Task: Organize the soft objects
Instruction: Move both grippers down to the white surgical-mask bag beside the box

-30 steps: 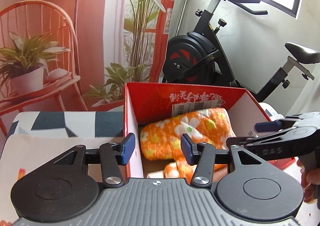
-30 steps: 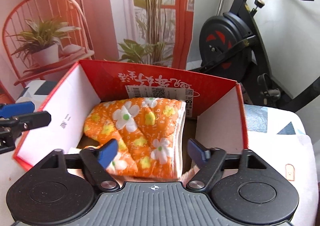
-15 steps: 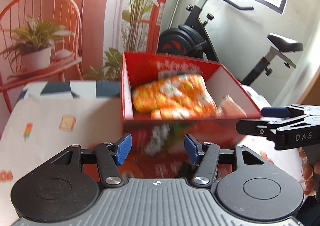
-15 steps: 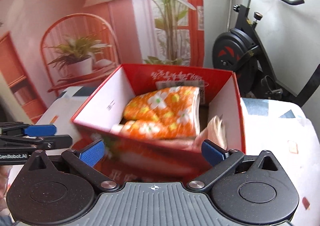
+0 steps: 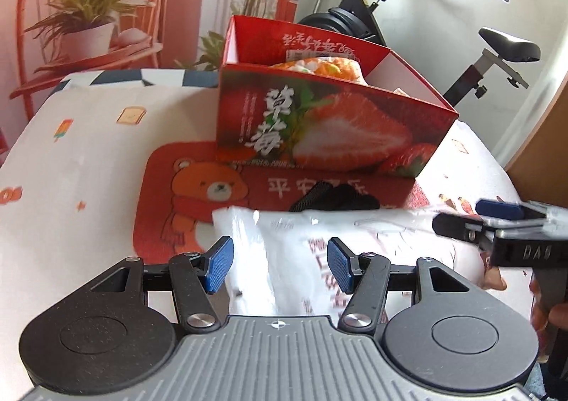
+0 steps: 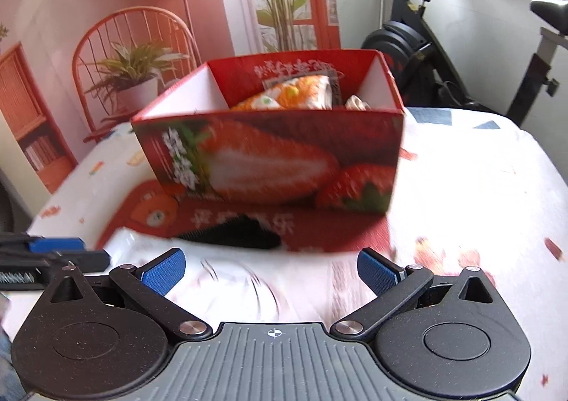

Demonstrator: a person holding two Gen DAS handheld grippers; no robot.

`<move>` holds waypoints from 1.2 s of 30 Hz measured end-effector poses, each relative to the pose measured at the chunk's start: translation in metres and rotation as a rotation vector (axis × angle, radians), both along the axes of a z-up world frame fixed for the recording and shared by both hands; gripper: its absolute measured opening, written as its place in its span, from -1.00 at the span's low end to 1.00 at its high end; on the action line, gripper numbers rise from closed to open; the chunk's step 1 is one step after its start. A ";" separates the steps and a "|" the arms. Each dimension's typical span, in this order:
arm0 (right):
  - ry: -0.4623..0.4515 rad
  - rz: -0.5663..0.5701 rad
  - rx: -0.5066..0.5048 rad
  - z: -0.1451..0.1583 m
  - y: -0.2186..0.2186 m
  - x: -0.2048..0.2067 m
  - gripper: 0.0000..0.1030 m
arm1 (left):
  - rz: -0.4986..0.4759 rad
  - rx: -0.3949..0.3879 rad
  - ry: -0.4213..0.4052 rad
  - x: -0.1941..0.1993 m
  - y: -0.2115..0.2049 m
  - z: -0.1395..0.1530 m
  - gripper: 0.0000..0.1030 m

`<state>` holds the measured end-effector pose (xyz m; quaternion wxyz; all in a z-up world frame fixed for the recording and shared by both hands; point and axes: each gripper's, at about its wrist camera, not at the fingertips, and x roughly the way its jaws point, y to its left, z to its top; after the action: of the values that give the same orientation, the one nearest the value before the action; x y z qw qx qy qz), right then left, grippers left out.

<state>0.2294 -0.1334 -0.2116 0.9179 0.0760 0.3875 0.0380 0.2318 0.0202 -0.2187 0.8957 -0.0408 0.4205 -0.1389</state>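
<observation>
A red strawberry-printed box [image 5: 319,124] [image 6: 269,166] stands on a red bear mat [image 5: 198,188] and holds a folded orange floral cloth [image 5: 319,69] [image 6: 294,95]. In front of the box lies a white plastic-wrapped soft pack [image 5: 284,234] [image 6: 248,280]. A black fabric piece [image 5: 333,198] [image 6: 230,234] lies between pack and box. My left gripper [image 5: 280,264] hovers open over the pack's left part. My right gripper [image 6: 271,271] stands wide open over its right part, pads clear of it. Each gripper shows at the edge of the other's view.
A white printed sheet [image 5: 71,152] covers the surface under the mat. An exercise bike [image 5: 358,21] [image 6: 408,42] stands behind the box. A printed backdrop of a chair and plants fills the back. A pale crumpled item [image 6: 356,103] sits in the box's right corner.
Both grippers have pulled back from inside the box to over the white pack in front. The right jaws have spread wider. The orange cloth stays in the box.
</observation>
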 end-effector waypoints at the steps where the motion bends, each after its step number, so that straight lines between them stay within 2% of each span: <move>1: -0.001 -0.004 -0.007 -0.004 0.001 -0.006 0.99 | 0.005 0.000 0.002 -0.003 0.000 -0.001 0.18; 10: 0.004 0.023 -0.089 -0.033 0.016 -0.031 0.99 | -0.006 0.024 0.019 -0.013 -0.006 -0.015 0.19; 18: 0.004 0.025 -0.067 -0.044 0.018 -0.038 0.99 | -0.018 0.028 0.036 -0.018 -0.007 -0.026 0.24; 30: 0.002 0.039 -0.074 -0.049 0.021 -0.037 0.99 | 0.007 -0.028 0.083 -0.015 0.000 -0.041 0.32; 36: 0.000 0.044 -0.076 -0.051 0.021 -0.038 0.99 | 0.021 -0.043 0.095 -0.013 0.005 -0.047 0.49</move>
<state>0.1917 -0.1122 -0.2623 0.9191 0.0328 0.3902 0.0434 0.2193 0.0252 -0.2658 0.8751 -0.0710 0.4590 -0.1363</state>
